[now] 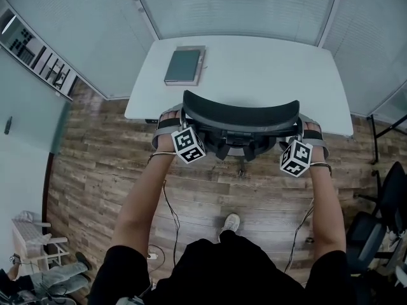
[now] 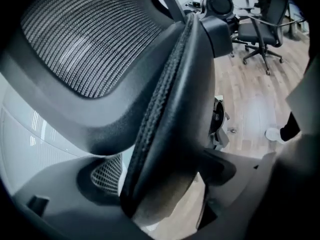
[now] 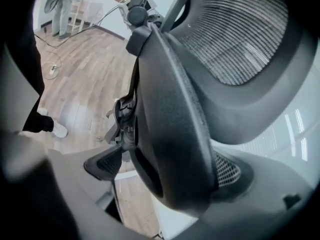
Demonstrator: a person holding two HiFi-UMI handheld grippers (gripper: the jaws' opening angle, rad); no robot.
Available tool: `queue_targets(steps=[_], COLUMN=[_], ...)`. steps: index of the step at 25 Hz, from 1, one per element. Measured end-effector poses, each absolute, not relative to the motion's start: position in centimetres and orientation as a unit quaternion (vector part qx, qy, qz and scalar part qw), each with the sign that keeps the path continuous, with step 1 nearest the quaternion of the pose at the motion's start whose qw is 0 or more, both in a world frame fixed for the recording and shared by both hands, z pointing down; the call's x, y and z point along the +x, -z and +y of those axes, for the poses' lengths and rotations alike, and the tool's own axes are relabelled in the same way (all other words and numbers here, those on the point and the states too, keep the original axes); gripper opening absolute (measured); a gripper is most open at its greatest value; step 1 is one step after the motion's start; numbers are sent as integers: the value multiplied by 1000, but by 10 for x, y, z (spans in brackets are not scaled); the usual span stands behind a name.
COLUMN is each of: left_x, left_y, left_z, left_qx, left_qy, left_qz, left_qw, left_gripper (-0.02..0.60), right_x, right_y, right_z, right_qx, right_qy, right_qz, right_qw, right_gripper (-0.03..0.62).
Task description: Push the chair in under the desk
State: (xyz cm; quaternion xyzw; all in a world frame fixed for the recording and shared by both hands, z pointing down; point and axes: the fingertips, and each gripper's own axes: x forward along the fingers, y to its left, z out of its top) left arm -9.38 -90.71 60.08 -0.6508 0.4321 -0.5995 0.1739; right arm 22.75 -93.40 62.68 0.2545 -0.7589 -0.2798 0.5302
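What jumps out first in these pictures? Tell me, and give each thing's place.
The black mesh-backed chair sits in the middle, its back at the near edge of the white desk. The left gripper and the right gripper each hold one side of that back, jaws shut on its rim. A dark book lies on the far left part of the desk.

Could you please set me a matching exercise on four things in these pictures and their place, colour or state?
1. book
2. chair backrest
3. left gripper
4. shoe

A. on the wooden floor
B. shut on the backrest's edge
C. lying on the white desk
D. black mesh

Pairs: 1-C, 2-D, 3-B, 4-A.
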Motion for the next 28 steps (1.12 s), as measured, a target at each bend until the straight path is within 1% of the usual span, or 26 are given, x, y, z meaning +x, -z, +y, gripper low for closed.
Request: queue_targets(steps=[3,6,9,12,13,15,17,19,21,22,23,24,28], left_x=[-99,-101,-97,-86,-80,-69,-63,-59,-55,-53,-51,-49,-37], left_y=[-586,-568,-552,-538,-531,-515,-498,-482,-472,-470,-469,-469,-476], left_z=[-893,-863,-828,-797,-788,-773,-761,-755,-753,-752,-751,-751,-748], left_qx=[-653,-661,-684,-714,-725,-740,-746,-748,-747,-746,-745,-747,-761], left_qy=[580,535,465,373,336,268,212,166,137,127,118,108,76], left_qz=[454,494,542,584,595,614,630,641,649,652,655,656,644], left_qw=[177,181,149,98,81,59,52,48,42,40,38,33,3], left_gripper=[457,457,457,456,454,425,347,252,178,132,69,16,12], right_x=[235,243,238,226,221,211,204,201,200,201,202,204,218], right_y=[-602,-581,-565,-544,-535,-515,-500,-488,-480,-476,-474,-472,-465], right_z=[-918,-888,-848,-811,-800,-784,-772,-764,-760,-760,-760,-760,-766], right_qx=[296,326,347,372,378,392,410,428,445,455,463,469,489], right_qy=[254,220,186,147,133,112,94,80,78,75,67,56,27], right_qz=[-782,-806,-830,-856,-865,-878,-884,-885,-881,-878,-876,-875,-869], right_qw=[486,443,395,329,303,251,204,165,140,129,117,105,75], right_gripper=[526,525,525,518,496,416,325,210,127,35,6,5,2])
